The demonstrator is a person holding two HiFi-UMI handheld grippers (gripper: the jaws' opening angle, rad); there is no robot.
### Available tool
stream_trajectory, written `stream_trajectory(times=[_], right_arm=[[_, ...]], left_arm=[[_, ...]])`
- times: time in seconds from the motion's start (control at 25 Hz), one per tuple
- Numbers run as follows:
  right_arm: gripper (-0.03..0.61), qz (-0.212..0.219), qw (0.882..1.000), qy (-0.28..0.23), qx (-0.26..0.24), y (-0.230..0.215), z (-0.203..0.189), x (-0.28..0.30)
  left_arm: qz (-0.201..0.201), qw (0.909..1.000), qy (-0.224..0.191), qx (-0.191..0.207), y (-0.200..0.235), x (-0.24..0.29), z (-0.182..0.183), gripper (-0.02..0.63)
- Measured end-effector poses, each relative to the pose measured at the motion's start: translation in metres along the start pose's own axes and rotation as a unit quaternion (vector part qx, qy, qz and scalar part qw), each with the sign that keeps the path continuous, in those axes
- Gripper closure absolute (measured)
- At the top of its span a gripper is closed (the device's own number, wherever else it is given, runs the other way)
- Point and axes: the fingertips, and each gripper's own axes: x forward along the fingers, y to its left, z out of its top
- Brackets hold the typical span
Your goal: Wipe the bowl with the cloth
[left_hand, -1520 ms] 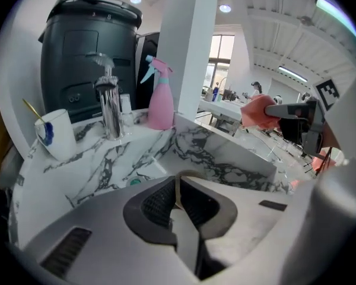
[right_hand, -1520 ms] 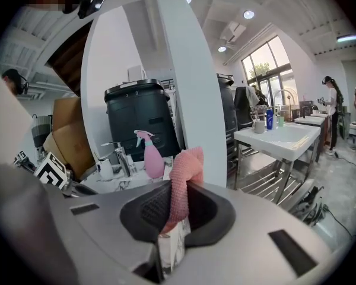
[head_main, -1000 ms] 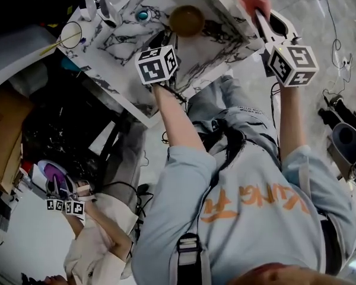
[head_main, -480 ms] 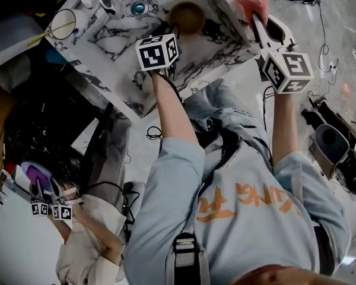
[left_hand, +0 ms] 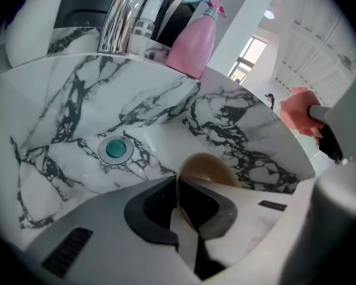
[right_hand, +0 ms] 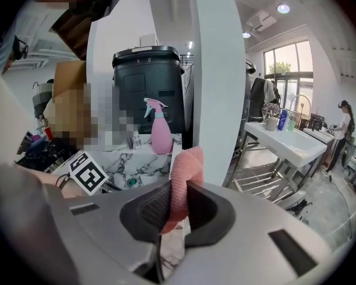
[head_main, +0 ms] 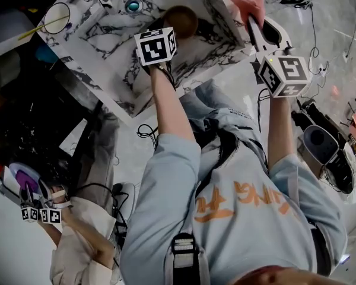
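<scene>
Left gripper (left_hand: 179, 195), lower centre of its own view: the two jaws are closing, with the thin rim of the single brown bowl (left_hand: 210, 168) between the pads, which press on it from both sides. One bowl only; it sits tilted over the marbled sink (left_hand: 77, 100), to the right of the one green drain (left_hand: 115, 149). Right gripper (right_hand: 175, 203), lower centre of its view: jaws clamped on one pink cloth (right_hand: 184, 171), whose folded end stands up above the pads.

In the head view the two grippers appear along the upper part of the frame, each bearing one marker cube (head_main: 156, 45), two cubes in all. The left one reaches into the sink at the bowl; the right one is held well apart, beyond the sink's right edge, with the cloth at its tip.

Also visible: one chrome faucet (left_hand: 121, 10) at the top of the left gripper view and one pink spray bottle (left_hand: 193, 46) just right of it on the sink's rim.
</scene>
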Motion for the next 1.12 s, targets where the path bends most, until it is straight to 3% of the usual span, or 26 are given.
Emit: stream_trajectory(times=[0.32,0.56,0.8,1.04,1.12], right_arm=[[0.529,0.033,0.999,-0.018,-0.023,0.008,0.009,-0.014],[0.529,0.067,0.996,-0.053,-0.035,0.008,0.021,-0.037],[0.529,0.09,0.988,-0.128,-0.017,-0.01,0.05,-0.07],[0.529,0.111,0.974,-0.199,0.011,-0.03,0.077,-0.124],[0.529,0.123,0.969,-0.216,0.004,-0.032,0.084,-0.142]], left_arm=[[0.056,0.9958,-0.07,0.012,-0.007,-0.05,0.034,0.578],[0.102,0.9814,-0.162,-0.014,-0.025,-0.117,0.055,0.578],[0.093,0.9556,-0.275,-0.051,-0.066,-0.189,0.075,0.578],[0.051,0.9407,-0.333,-0.043,-0.126,-0.243,0.072,0.578],[0.035,0.9313,-0.358,-0.055,-0.143,-0.261,0.07,0.578]])
